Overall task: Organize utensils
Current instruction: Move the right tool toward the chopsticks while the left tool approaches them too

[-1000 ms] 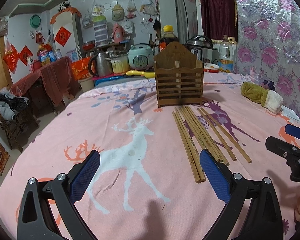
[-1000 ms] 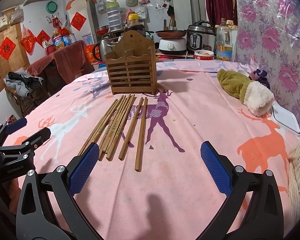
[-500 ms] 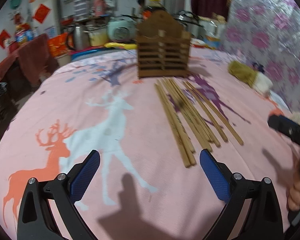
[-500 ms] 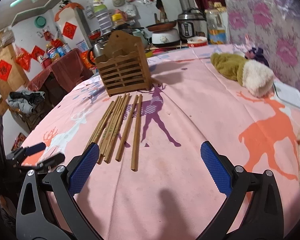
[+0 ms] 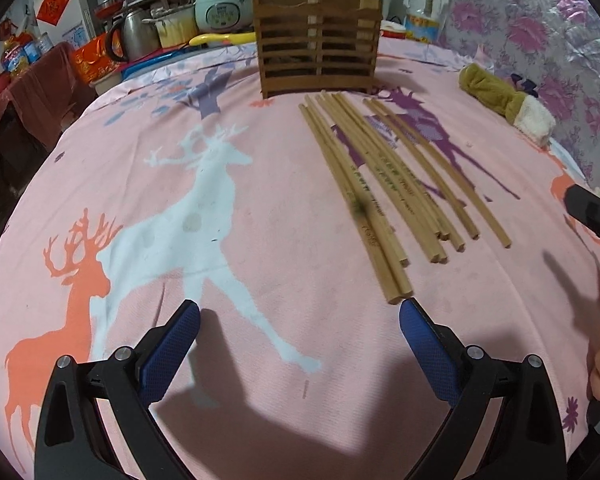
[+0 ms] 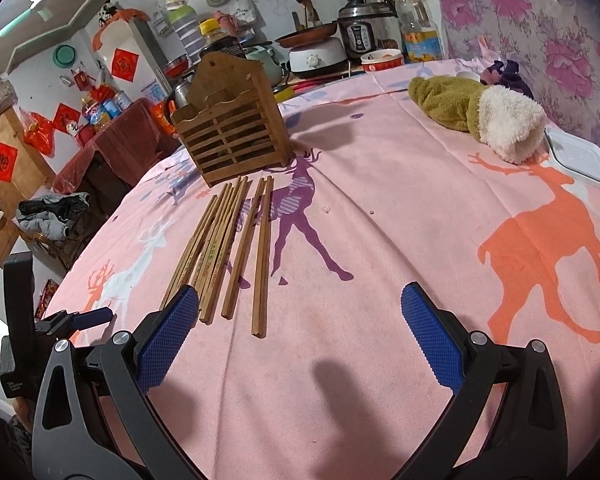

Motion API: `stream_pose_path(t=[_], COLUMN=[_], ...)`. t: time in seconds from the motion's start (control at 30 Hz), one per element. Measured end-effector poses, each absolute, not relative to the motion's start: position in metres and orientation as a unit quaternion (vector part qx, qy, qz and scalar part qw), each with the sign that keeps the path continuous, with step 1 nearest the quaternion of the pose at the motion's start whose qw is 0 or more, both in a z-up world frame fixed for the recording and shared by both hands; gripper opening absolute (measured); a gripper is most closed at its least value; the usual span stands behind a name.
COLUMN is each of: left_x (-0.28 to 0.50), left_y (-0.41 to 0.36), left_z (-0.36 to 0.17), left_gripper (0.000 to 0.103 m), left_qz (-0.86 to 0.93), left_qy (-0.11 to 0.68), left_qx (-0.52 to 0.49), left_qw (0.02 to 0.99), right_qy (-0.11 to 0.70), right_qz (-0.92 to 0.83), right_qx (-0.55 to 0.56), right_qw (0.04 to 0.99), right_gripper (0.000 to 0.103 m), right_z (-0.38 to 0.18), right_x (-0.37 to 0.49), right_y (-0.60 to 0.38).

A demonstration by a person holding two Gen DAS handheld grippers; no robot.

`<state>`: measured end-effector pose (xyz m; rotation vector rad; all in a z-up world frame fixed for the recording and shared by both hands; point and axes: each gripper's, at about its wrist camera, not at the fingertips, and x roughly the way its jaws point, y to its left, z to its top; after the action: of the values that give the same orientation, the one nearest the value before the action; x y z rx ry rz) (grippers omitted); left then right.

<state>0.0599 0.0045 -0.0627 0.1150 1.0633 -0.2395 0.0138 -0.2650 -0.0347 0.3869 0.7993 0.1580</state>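
Note:
Several wooden chopsticks (image 5: 384,176) lie side by side on the pink deer-print tablecloth (image 5: 220,208), pointing at a slatted wooden utensil holder (image 5: 318,46) that stands upright behind them. My left gripper (image 5: 300,344) is open and empty, low over the cloth, its right finger close to the near ends of the leftmost chopsticks. My right gripper (image 6: 300,332) is open and empty; the chopsticks (image 6: 236,244) lie ahead by its left finger, with the holder (image 6: 232,140) beyond.
A green and white plush toy (image 6: 480,116) lies at the back right beside a white tray (image 6: 584,160). Cookers, bottles and kettles (image 6: 360,36) crowd the counter behind the table. The left gripper's tip (image 6: 88,318) shows at the right wrist view's lower left.
Both grippers have moved forward and tilted down toward the table. The chopsticks now lie much closer to the left gripper's right finger. Nothing was grasped.

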Motion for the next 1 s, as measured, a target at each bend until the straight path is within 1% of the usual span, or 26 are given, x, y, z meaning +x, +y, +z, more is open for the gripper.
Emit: stream_pose_path(t=[0.23, 0.33, 0.43, 0.63, 0.77, 0.9, 1.0], left_x=[0.081, 0.085, 0.076, 0.064, 0.068, 0.095, 0.105], left_y=[0.02, 0.039, 0.043, -0.007, -0.017, 0.014, 0.037], left_z=[-0.065, -0.063, -0.051, -0.05, -0.059, -0.062, -0.058], left_gripper=[0.099, 0.097, 0.097, 0.097, 0.098, 0.098, 0.097], left_qz=[-0.047, -0.034, -0.065, -0.114, -0.08, -0.026, -0.018], left_qy=[0.51, 0.515, 0.489, 0.469, 0.466, 0.49, 0.5], left_qx=[0.062, 0.018, -0.005, 0.102, 0.153, 0.115, 0.082], left_qw=[0.857, 0.856, 0.87, 0.87, 0.868, 0.864, 0.862], right_qy=[0.395, 0.395, 0.395, 0.401, 0.403, 0.405, 0.403], right_qz=[0.076, 0.076, 0.076, 0.076, 0.076, 0.076, 0.076], right_qx=[0.191, 0.191, 0.188, 0.184, 0.183, 0.185, 0.184], right_qw=[0.896, 0.896, 0.896, 0.894, 0.893, 0.892, 0.893], right_gripper=[0.097, 0.097, 0.097, 0.097, 0.097, 0.097, 0.097], right_z=[-0.037, -0.037, -0.037, -0.039, -0.041, -0.042, -0.043], right_x=[0.016, 0.016, 0.016, 0.017, 0.017, 0.017, 0.017], right_y=[-0.267, -0.267, -0.267, -0.266, -0.265, -0.264, -0.264])
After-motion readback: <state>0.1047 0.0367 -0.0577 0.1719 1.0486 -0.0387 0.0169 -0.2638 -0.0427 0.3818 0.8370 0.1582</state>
